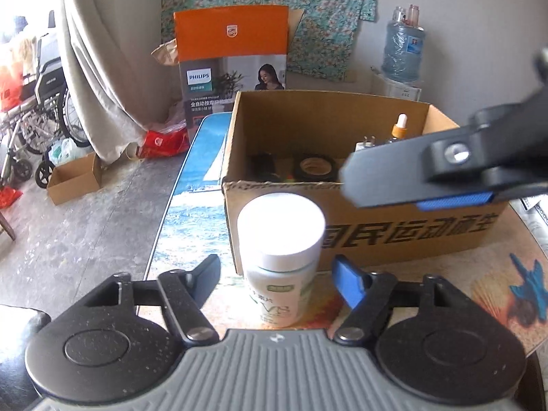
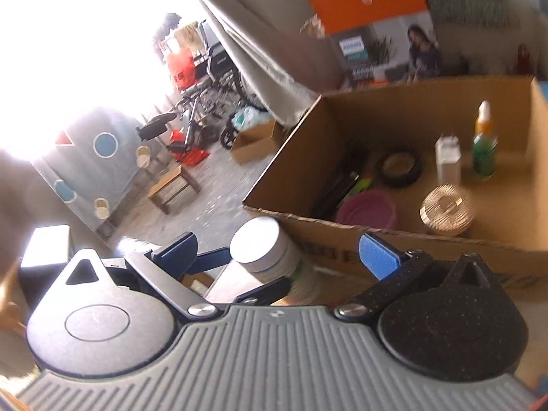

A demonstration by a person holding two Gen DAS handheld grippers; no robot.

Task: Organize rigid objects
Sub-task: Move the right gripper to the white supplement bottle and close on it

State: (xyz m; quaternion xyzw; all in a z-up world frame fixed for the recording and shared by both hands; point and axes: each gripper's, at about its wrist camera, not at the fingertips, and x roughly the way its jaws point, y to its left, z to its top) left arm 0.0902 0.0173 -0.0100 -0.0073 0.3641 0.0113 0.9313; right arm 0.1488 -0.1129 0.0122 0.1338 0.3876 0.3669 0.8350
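A white supplement bottle (image 1: 279, 260) with a white cap stands upright on the table, just in front of an open cardboard box (image 1: 394, 236). My left gripper (image 1: 277, 274) is open, one finger on each side of the bottle, not touching it. My right gripper (image 2: 277, 257) is open and empty, hovering near the box's front wall; one of its fingers (image 1: 411, 174) crosses the left wrist view. The bottle (image 2: 267, 250) shows in the right wrist view beside the box (image 2: 428, 239). Inside the box are a tape roll (image 2: 399, 167), a dropper bottle (image 2: 484, 144), a pink lid (image 2: 368, 209) and a round metal lid (image 2: 447, 209).
A Philips carton (image 1: 233, 58) stands behind the box. A water jug (image 1: 402, 51) is at the back right. The table's left edge (image 1: 171, 205) drops to a concrete floor with a small carton (image 1: 75, 178) and a wheelchair (image 1: 41, 102).
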